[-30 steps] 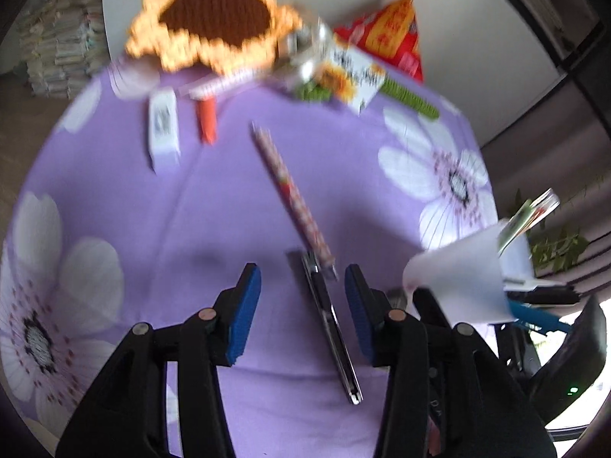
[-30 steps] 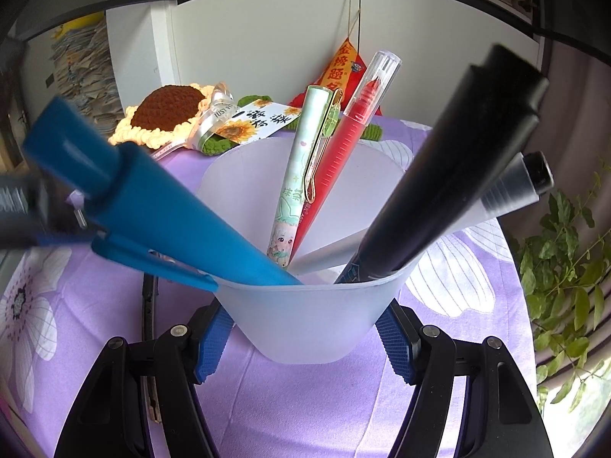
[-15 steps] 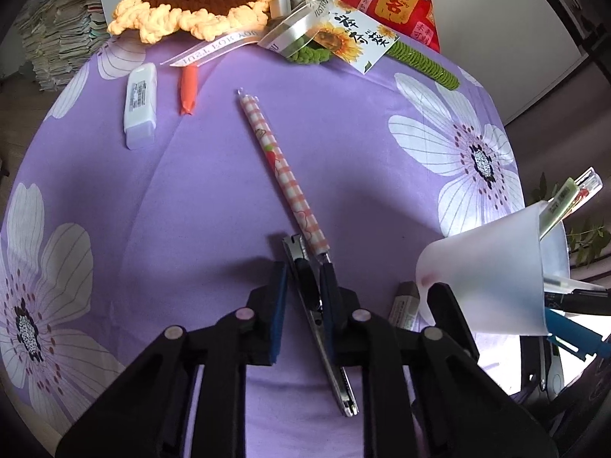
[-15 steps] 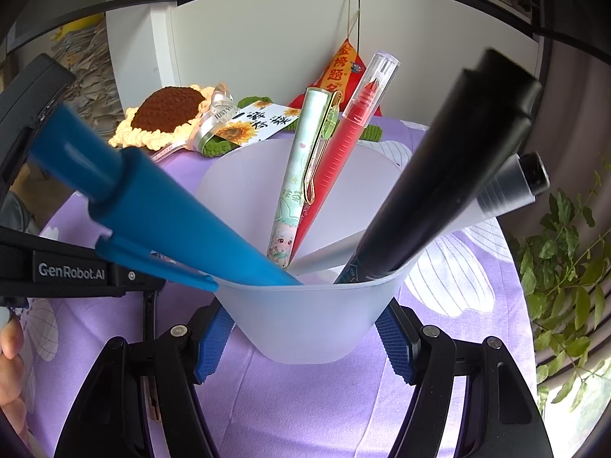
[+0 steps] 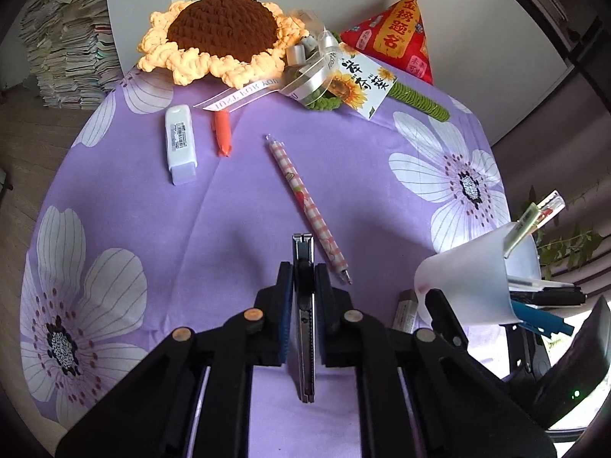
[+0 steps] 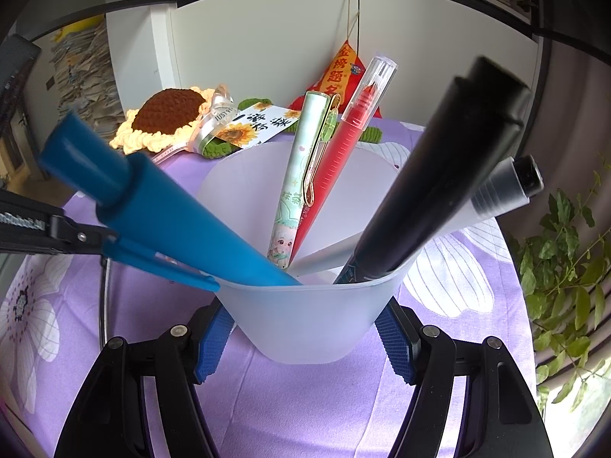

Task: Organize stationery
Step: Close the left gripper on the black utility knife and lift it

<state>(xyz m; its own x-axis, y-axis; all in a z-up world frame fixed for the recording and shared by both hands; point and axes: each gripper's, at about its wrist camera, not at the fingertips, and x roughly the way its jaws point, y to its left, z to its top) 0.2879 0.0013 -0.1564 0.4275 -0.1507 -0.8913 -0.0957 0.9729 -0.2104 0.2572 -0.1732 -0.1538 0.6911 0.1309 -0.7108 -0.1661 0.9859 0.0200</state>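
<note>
My left gripper (image 5: 303, 271) is shut on a black and silver utility knife (image 5: 303, 252) and holds it just above the purple cloth. A pink checked pen (image 5: 305, 202) lies just right of it. A white correction tape (image 5: 180, 143) and an orange cap (image 5: 222, 135) lie farther back. My right gripper (image 6: 303, 334) is shut on a frosted white cup (image 6: 305, 320), which also shows in the left wrist view (image 5: 469, 278). The cup holds a blue marker (image 6: 172, 210), a mint pen (image 6: 301, 183), a red pen (image 6: 347, 145) and a black marker (image 6: 439, 175).
A crochet sunflower (image 5: 221, 34), a ribboned card (image 5: 359, 80) and a red hanging charm (image 5: 397, 38) sit at the back of the flowered purple tablecloth (image 5: 133, 206). A grey eraser (image 5: 404, 309) lies by the cup. A plant (image 6: 565, 259) stands at the right.
My left gripper came down over the utility knife, closed on it and turned it straight along the fingers. The right gripper and cup stayed still.
</note>
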